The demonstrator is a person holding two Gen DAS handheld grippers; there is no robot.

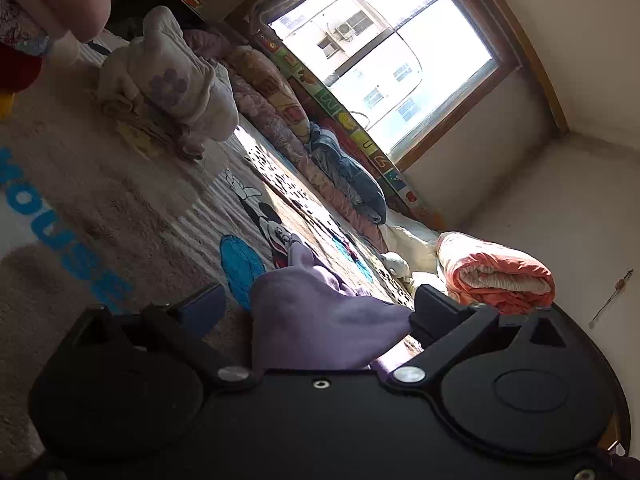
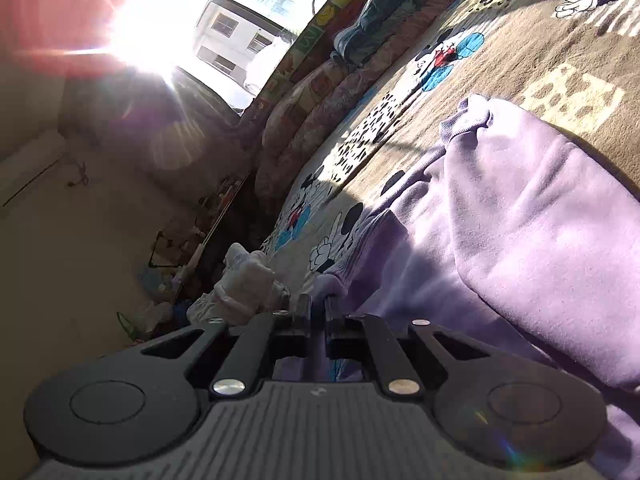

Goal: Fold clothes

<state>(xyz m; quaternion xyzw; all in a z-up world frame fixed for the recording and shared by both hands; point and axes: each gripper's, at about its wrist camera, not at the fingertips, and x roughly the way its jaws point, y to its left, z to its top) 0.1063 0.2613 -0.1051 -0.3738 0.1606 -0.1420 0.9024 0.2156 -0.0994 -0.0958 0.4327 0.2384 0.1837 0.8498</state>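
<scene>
The purple sweatshirt (image 2: pixel 520 208) lay spread on the bed's cartoon blanket (image 2: pixel 560 52): soft, thick fleece, limp and light, best taken by its ribbed hem. The right gripper (image 2: pixel 318 304), jaws nearly together, pinched that hem. The left gripper (image 1: pixel 320 308) stood wide around a raised fold.

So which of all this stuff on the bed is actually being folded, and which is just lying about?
In the job:
purple sweatshirt
left gripper, jaws open around it
right gripper, shut on its edge

Lying about:
white clothes pile
rolled orange quilt
blue garment
cartoon blanket
</scene>
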